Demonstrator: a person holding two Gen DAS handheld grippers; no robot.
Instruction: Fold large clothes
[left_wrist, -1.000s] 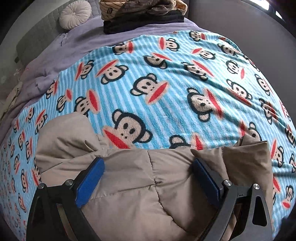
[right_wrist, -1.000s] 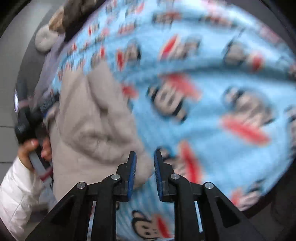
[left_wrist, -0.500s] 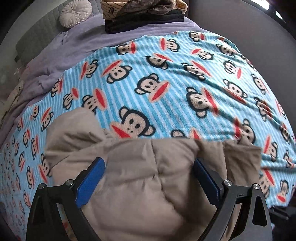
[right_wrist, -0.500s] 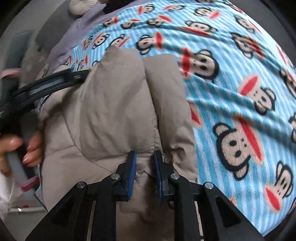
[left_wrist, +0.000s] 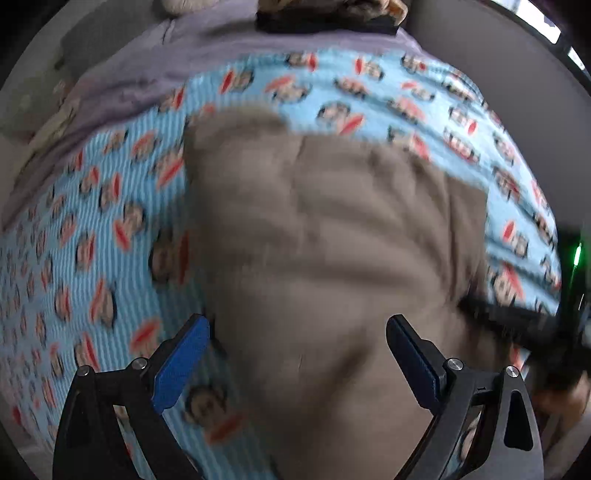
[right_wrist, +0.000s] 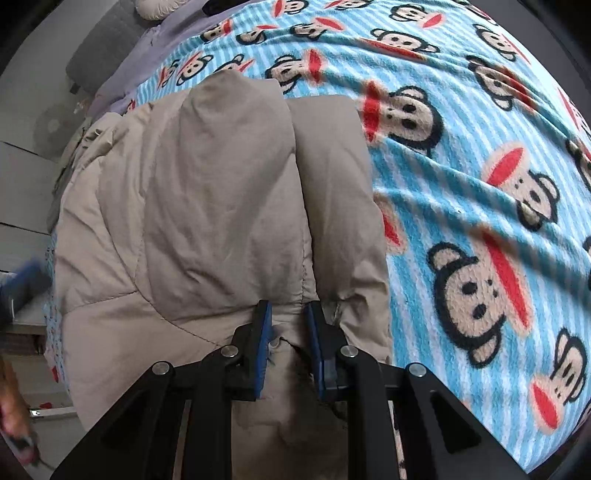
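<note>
- Jaws first: right gripper (right_wrist: 287, 332) is pinching a bunched fold of the beige padded jacket (right_wrist: 207, 206) between its blue pads; left gripper (left_wrist: 297, 354) is hanging with jaws spread wide above the jacket, gripping nothing.
- Monkey-print blanket (right_wrist: 480, 177) is covering the bed, purple sheet (left_wrist: 192, 59) is showing beyond it, and a pile of folded clothes (left_wrist: 328, 18) is sitting at the far end.
- Jacket is lying bunched on the blanket's near edge, a padded panel doubled over toward the far side.
- Step, as I judge it: mid-fold, right side anchoring the hem while the left is repositioning for a new hold.
- Next move is calling for the left jaws to drop onto a free edge and close, then both carrying the fold across evenly.
- Versus a second ago: left view is now blurred and sitting higher, showing much more jacket; right view has sharpened and swung over the jacket, pads staying at the same narrow gap.
</note>
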